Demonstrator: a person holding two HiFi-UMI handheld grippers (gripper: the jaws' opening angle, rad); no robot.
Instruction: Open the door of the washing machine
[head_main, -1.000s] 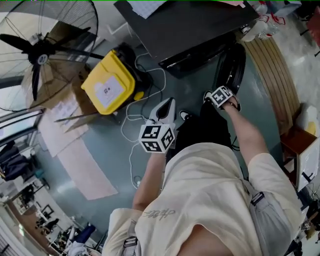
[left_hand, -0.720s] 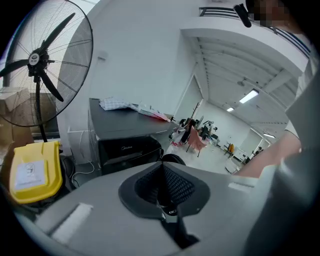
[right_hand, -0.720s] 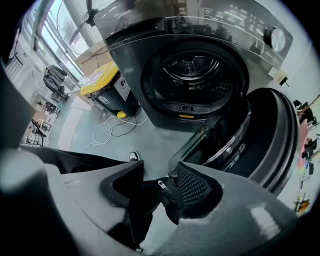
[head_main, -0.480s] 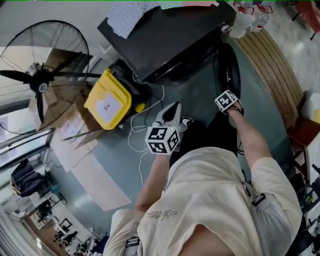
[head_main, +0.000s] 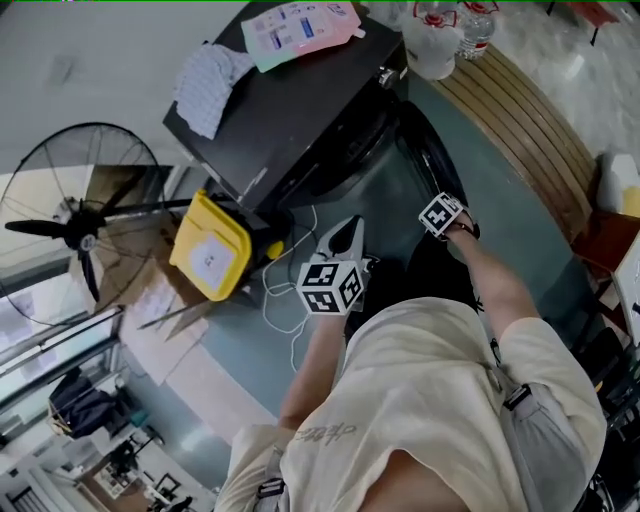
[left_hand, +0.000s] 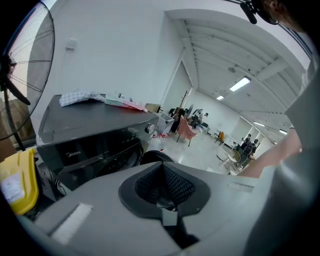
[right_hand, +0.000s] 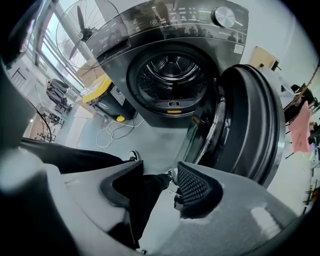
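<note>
Head view: one washer (head_main: 290, 110), two grippers (head_main: 340, 238) (head_main: 444, 214).

The word "Midea" stands in small pale letters on the dark front of the washing machine (left_hand: 90, 145). The label on the yellow bin (head_main: 210, 258) is too small to read.

Lower frame now, a cream short-sleeved T-shirt (head_main: 430, 400) with grey buckled straps (head_main: 515, 397) over both shoulders, black trousers (head_main: 415, 265) above it, and pale grey left gripper (left_hand: 162, 170) and right gripper (right_hand: 160, 167) carrying black-and-white marker cubes (head_main: 330, 285).
</note>
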